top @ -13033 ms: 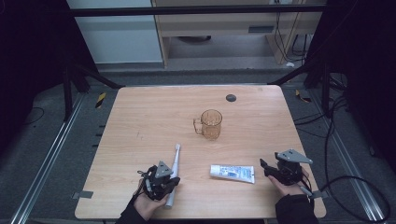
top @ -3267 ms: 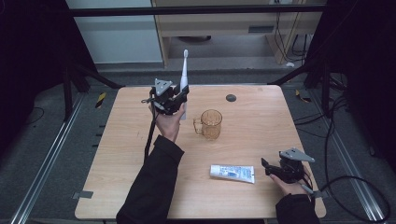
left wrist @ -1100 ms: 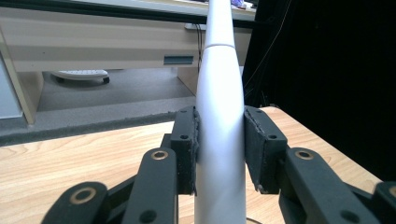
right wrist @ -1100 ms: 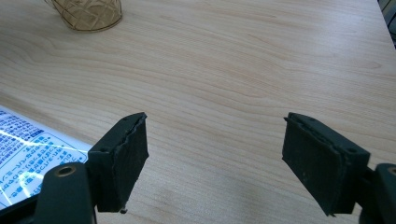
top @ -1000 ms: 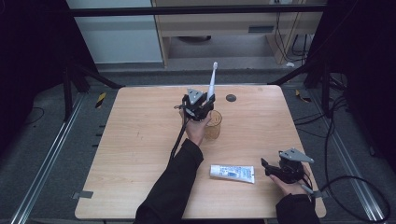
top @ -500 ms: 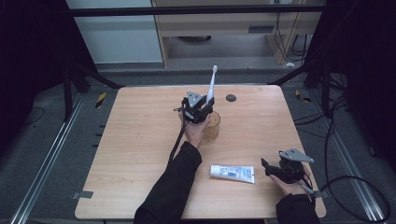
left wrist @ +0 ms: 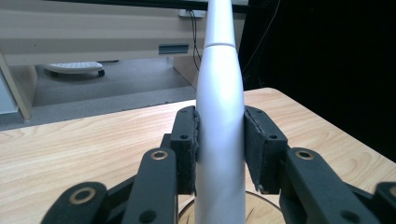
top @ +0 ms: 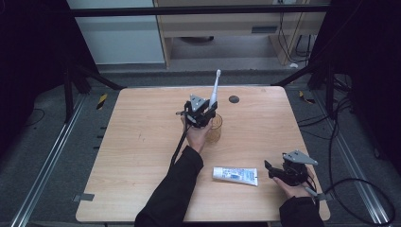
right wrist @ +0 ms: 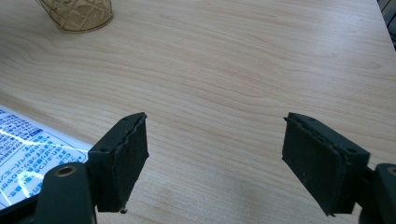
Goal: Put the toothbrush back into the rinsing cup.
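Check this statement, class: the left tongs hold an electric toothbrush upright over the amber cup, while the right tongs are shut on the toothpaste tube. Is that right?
One part is wrong. The right tongs stand open, gripping nothing; the toothpaste tube lies beside them, as the right gripper view shows. The left tongs do hold the electric toothbrush upright over the amber cup.

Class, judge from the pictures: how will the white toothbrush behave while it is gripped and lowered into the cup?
The toothbrush looks stiff: it stands straight above the left tongs. Its smooth, rounded body may slip or twist between the pads. Tall and narrow, it will probably lean against the rim of the cup rather than stand upright.
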### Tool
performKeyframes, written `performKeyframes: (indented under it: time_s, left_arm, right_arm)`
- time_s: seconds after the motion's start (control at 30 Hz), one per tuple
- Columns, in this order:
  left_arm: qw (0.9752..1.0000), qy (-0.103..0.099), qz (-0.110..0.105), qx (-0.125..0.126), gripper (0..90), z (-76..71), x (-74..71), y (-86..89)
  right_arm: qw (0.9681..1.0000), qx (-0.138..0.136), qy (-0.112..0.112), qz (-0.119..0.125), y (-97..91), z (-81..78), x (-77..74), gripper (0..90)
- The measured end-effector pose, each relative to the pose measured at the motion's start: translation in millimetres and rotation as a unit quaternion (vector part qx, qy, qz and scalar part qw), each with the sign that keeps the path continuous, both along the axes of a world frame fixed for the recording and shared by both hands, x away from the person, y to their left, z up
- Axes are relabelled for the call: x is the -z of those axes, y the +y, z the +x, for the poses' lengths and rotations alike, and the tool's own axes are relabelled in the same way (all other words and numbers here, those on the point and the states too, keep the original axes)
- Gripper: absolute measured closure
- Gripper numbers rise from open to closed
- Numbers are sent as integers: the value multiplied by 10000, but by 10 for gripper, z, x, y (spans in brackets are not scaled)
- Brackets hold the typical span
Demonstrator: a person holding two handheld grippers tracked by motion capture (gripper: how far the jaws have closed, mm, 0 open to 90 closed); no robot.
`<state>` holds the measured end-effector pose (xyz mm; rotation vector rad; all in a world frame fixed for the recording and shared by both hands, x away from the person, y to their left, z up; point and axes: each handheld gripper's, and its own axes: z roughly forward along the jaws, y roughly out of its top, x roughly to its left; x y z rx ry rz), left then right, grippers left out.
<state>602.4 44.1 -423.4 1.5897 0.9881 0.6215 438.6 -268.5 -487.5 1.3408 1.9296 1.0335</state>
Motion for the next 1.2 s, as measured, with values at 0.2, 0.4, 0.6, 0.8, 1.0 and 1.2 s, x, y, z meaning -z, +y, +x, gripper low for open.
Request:
performKeyframes:
  time_s: [0.2,0.4,0.6,0.8,1.0,1.2]
  left_arm:
    - [10000,64,25,31,658,-16,15,16]
    - [9999,73,40,56,658,-49,25,35]
    - [9999,69,93,65,658,-88,37,71]
    - [9999,84,112,83,658,-131,77,109]
    - [9999,64,96,92,658,-184,105,140]
    - [9998,30,119,124,658,-238,115,147]
  right_arm:
    - [10000,-14,-3,-23,6,1,2,225]
    - [10000,-11,0,-32,6,3,2,225]
    - [10000,-21,-5,-48,5,3,2,226]
    - [10000,-16,-5,-58,4,3,3,227]
    - [10000,-4,7,-66,3,4,4,228]
    - [10000,-8,4,-69,4,3,4,228]
